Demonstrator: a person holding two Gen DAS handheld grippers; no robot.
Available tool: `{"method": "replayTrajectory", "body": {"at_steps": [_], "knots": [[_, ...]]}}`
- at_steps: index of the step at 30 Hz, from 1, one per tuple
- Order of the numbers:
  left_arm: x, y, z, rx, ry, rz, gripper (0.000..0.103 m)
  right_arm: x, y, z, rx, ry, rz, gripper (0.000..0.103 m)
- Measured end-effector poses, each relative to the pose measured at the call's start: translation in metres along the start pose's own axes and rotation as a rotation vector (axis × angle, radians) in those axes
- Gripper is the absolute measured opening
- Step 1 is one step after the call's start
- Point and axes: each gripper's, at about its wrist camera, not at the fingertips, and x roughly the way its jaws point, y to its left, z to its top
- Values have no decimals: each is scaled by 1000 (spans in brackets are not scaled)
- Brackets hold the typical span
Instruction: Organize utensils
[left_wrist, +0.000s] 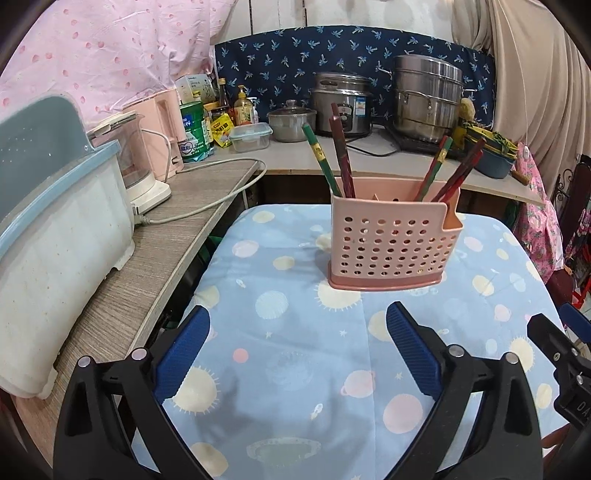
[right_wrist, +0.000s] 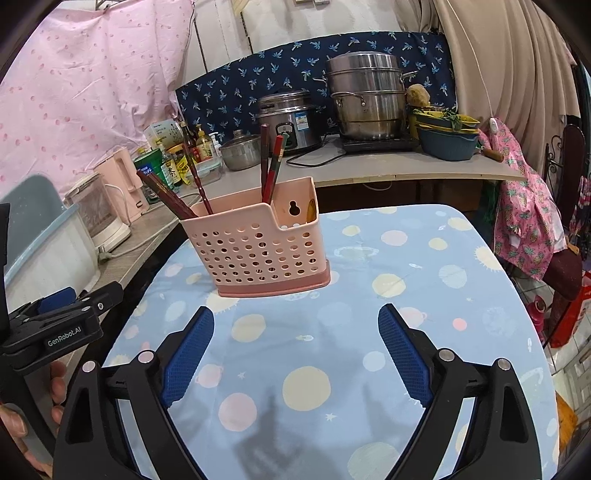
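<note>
If you reach in with both tongs (left_wrist: 297, 319) (right_wrist: 295, 319) spread and empty, the light pink chopstick holder (left_wrist: 393, 245) may tip, spilling chopsticks (left_wrist: 341, 157).

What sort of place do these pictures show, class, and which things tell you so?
Most likely a home kitchen: a rice cooker and steamer pot on the counter, sauce bottles, and a chopstick holder on a cloth-covered table.

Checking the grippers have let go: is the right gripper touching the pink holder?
Apart. The right wrist view shows the right gripper open, with bare tablecloth between its fingertips and the holder.
</note>
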Motion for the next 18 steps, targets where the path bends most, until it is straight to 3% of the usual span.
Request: {"method": "replayTrajectory", "body": {"at_steps": [3,6,18], "knots": [[2,1,-6,0,15,2,92,0,0,-5,-6,6,-4,88],[3,1,-11,4,21,11,92,1,1,-10,-13,12,-8,97],[7,1,-24,4,45,12,92,0,4,-16,-32,15,-19,97]]}}
